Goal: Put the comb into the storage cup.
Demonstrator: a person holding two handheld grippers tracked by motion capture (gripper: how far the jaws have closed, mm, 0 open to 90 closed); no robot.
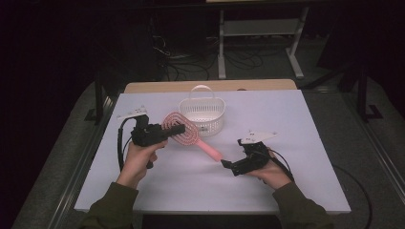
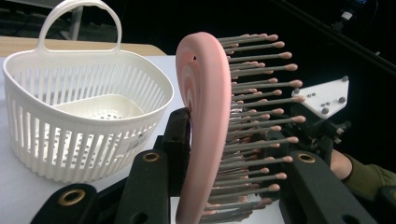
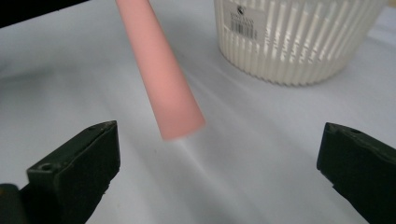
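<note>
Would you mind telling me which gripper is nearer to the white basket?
Left. The left gripper grips the pink brush beside the white basket; the right gripper sits open farther back.

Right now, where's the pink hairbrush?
The pink hairbrush is left of centre in the high view, clamped by its head in the left gripper, just in front of the white basket.

Basket [image 1: 202, 115] stands on the table [image 1: 286, 191], toward its far edge, near centre. Hairbrush [image 1: 184, 130] sits just in front of the basket and to its left, head clamped in the left gripper [image 1: 177, 129], handle slanting toward the near right. Right gripper [image 1: 226, 164] lies just beyond the handle's tip, jaws spread either side, apart from it.
</note>
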